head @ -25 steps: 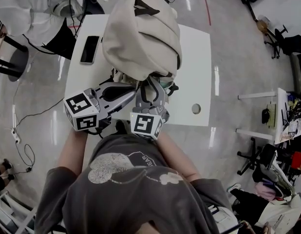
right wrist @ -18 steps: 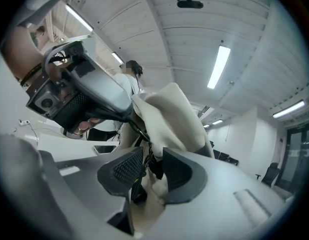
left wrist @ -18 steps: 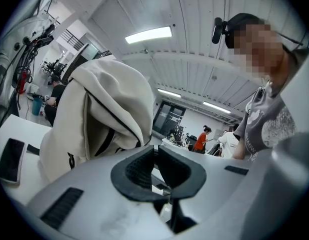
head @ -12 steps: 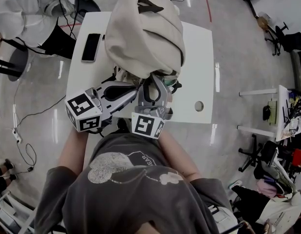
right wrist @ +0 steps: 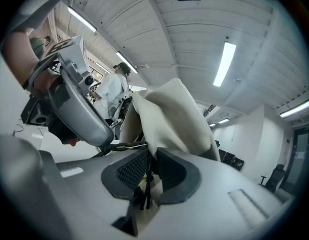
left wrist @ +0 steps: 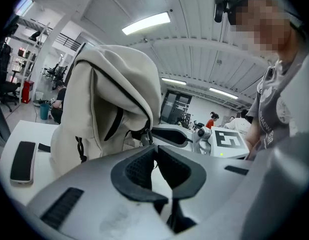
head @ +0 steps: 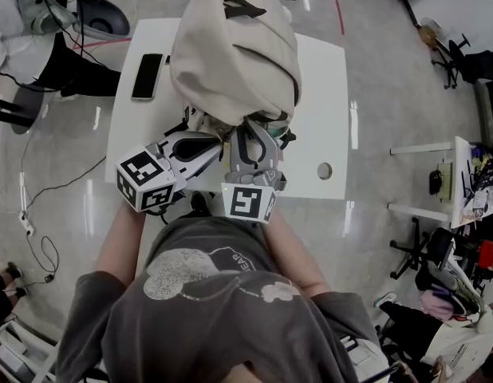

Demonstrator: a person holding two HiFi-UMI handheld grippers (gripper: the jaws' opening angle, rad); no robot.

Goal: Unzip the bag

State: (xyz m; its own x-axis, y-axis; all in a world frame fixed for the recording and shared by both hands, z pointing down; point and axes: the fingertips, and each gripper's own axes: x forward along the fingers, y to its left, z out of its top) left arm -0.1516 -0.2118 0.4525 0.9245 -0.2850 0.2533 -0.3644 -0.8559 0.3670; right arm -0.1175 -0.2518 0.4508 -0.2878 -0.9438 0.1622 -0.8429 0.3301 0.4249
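Observation:
A beige backpack (head: 230, 46) stands upright on the white table (head: 322, 86). Both grippers reach side by side to its near bottom edge. My left gripper (head: 224, 140) has its jaws closed to a thin slit (left wrist: 154, 149), and its tips pinch the black zipper tab (left wrist: 144, 134) at the backpack's lower corner (left wrist: 109, 99). My right gripper (head: 250, 130) has just been closing its jaws (right wrist: 150, 156). A thin black pull cord (right wrist: 147, 184) hangs between its pads, and beige fabric (right wrist: 174, 119) enters at the tips.
A dark phone (head: 146, 76) lies on the table's far left, also seen in the left gripper view (left wrist: 22, 161). A round hole (head: 325, 171) sits in the table near its right front. Chairs, cables and shelves stand around on the floor.
The right gripper's jaws have narrowed onto the black cord. The left gripper has dropped a little and shifted slightly right. The backpack stays where it was.

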